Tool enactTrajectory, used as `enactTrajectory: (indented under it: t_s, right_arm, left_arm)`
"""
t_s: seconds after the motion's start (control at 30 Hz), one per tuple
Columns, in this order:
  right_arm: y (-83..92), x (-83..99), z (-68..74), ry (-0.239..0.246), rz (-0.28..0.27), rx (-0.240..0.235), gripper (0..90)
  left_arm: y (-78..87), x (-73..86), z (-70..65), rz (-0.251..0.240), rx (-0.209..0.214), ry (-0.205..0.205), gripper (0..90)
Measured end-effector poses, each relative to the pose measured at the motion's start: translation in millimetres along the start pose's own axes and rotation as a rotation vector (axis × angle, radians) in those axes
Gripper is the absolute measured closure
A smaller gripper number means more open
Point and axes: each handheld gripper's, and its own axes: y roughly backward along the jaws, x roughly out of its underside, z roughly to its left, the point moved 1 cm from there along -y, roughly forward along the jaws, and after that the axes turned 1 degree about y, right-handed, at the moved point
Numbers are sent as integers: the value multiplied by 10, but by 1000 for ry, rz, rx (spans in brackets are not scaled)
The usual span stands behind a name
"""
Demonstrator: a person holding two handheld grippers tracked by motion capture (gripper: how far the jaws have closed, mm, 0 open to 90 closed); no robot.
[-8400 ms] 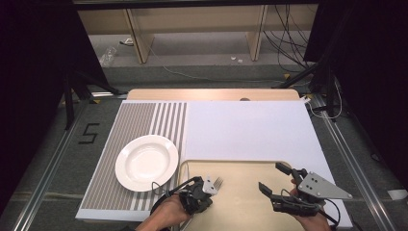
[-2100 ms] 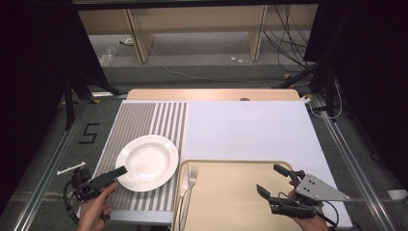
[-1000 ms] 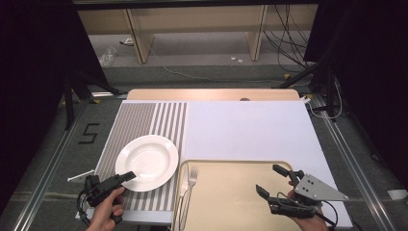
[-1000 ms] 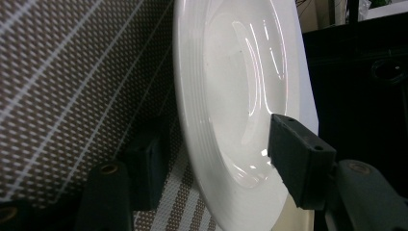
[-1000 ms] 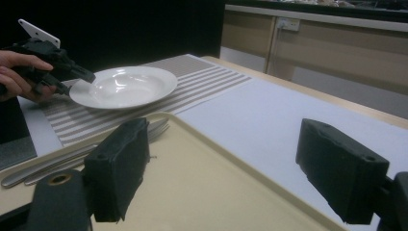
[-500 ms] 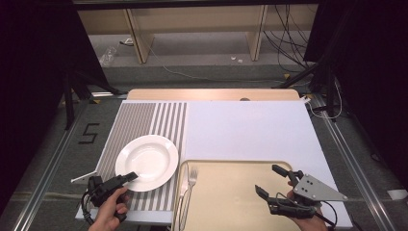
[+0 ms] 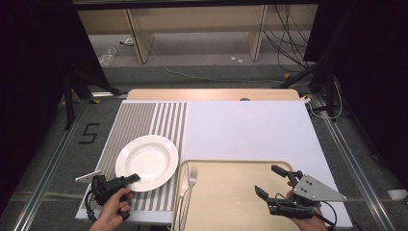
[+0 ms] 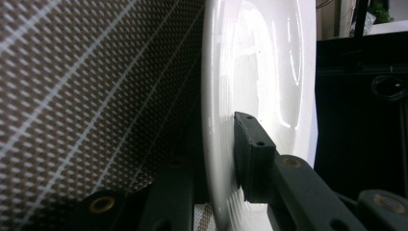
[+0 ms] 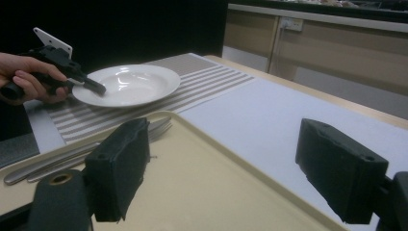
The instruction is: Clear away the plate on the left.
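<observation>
1. The table (image 7: 250,130) is white, with a striped mat (image 7: 144,120) on its left side and a grey floor around it.
2. The white plate (image 7: 146,161) lies on the mat's near part.
3. The tan tray (image 7: 226,202) at the near edge holds a fork (image 7: 191,180).
4. The left gripper (image 7: 131,179) has just been closing and now pinches the plate's near rim.
5. The right gripper (image 7: 275,183) hangs wide open over the tray, holding nothing.

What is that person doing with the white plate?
The person's left gripper has just been closing its jaws on the near rim of the white plate, which sits on a striped placemat. In the left gripper view, one jaw is under the rim and one on top. The right gripper hangs open over a beige tray, holding nothing. A fork lies on the tray's left edge.
</observation>
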Motion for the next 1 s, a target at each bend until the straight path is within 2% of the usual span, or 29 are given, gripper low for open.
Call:
enactTrajectory:
  t_s: [0.13,0.2,0.4,0.5,0.53,0.63,0.77,1.0]
  right_arm:
    - [-2,1,0,1,-1,0,203]
    - [-2,0,-1,0,-1,-1,204]
    - [-4,1,0,1,2,-1,204]
    - [-1,-1,-2,-1,1,-2,204]
    - [-3,1,-1,0,-1,-1,204]
    - [3,-4,0,-2,2,0,204]
    - [4,-3,-5,-1,2,-2,204]
    - [5,-4,-6,-4,-2,-1,204]
  left_arm:
    - [2,0,12,1,8,3,768]
    - [4,-5,30,6,21,25,772]
    - [15,-27,64,-4,48,57,791]
    - [16,-25,54,-9,46,50,807]
    - [12,-27,68,-2,55,65,804]
    - [12,-33,75,4,57,72,804]
    - [11,-31,58,3,57,58,804]
    - [43,-27,35,-5,101,67,804]
